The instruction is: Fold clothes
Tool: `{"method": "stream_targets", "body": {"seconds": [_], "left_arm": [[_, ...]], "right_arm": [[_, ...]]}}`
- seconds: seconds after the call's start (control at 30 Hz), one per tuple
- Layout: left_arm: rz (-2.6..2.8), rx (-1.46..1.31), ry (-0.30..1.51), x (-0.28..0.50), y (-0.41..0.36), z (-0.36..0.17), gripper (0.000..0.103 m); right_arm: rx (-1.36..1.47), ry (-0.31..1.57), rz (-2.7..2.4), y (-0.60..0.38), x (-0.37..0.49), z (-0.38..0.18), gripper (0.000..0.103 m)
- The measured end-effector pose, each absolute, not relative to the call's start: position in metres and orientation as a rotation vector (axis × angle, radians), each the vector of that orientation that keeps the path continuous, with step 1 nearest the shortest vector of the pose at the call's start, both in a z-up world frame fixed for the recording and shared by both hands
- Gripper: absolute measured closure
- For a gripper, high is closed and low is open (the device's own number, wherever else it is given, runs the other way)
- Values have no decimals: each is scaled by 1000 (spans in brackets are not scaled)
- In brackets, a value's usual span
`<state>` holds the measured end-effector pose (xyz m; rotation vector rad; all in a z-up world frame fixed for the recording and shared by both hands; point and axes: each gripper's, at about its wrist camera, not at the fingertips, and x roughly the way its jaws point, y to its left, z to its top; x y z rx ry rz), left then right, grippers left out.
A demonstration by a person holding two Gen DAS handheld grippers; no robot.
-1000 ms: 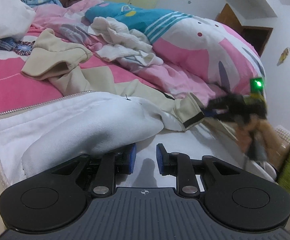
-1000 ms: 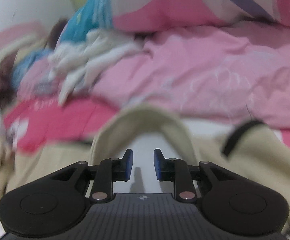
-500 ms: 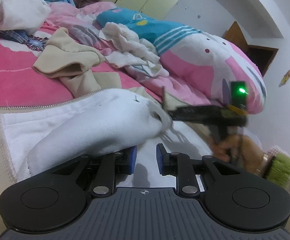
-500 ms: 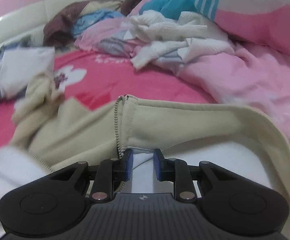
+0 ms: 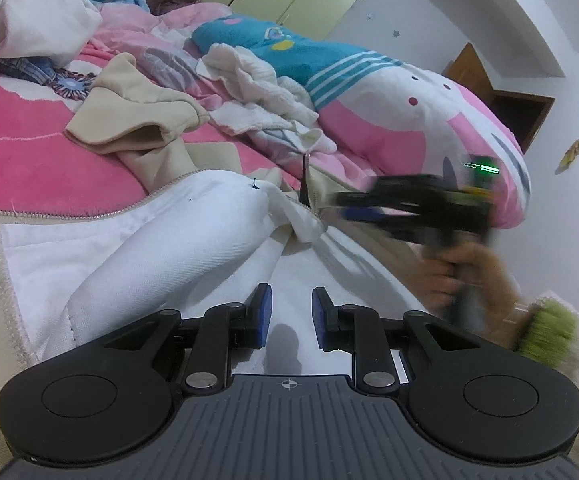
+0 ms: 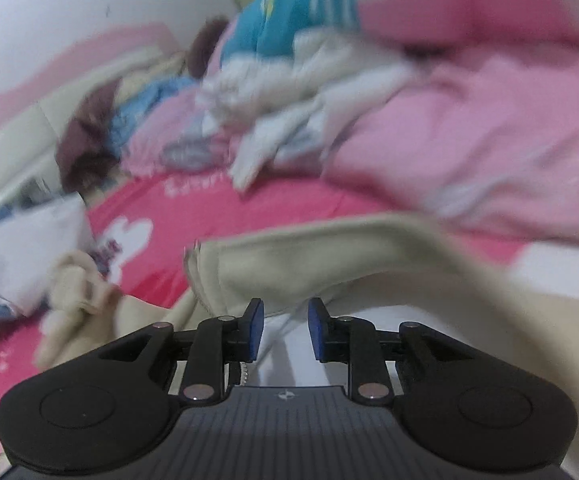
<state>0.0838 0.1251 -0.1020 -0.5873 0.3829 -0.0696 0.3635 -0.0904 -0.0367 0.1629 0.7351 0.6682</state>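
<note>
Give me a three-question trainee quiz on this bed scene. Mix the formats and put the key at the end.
1. True or false: the white lining of the beige jacket faces up in front of the left tool.
2. Which colour is the bedsheet under the jacket? A pink, B green, C black.
3. Fill in: the jacket's front edge closes with a ____.
Key: 1 true; 2 A; 3 zipper.
</note>
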Motion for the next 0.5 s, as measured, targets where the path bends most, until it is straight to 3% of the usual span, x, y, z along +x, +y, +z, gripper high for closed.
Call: {"method": "stream_targets", "body": {"seconds": [0.13, 0.33, 0.4, 0.5], "left_arm": [[-70, -590, 384, 84, 126, -101, 80], [-68, -584, 389, 85, 124, -101, 80], [-69, -585, 388, 85, 124, -101, 80], [-70, -588, 387, 85, 125, -102, 80]], "right_arm": [[117, 737, 535, -161, 334, -14, 67], [-67, 852, 374, -211, 314, -40, 72], [-83, 825, 287, -219, 329, -45, 91], [-48, 763, 174, -228, 362, -48, 95]]}}
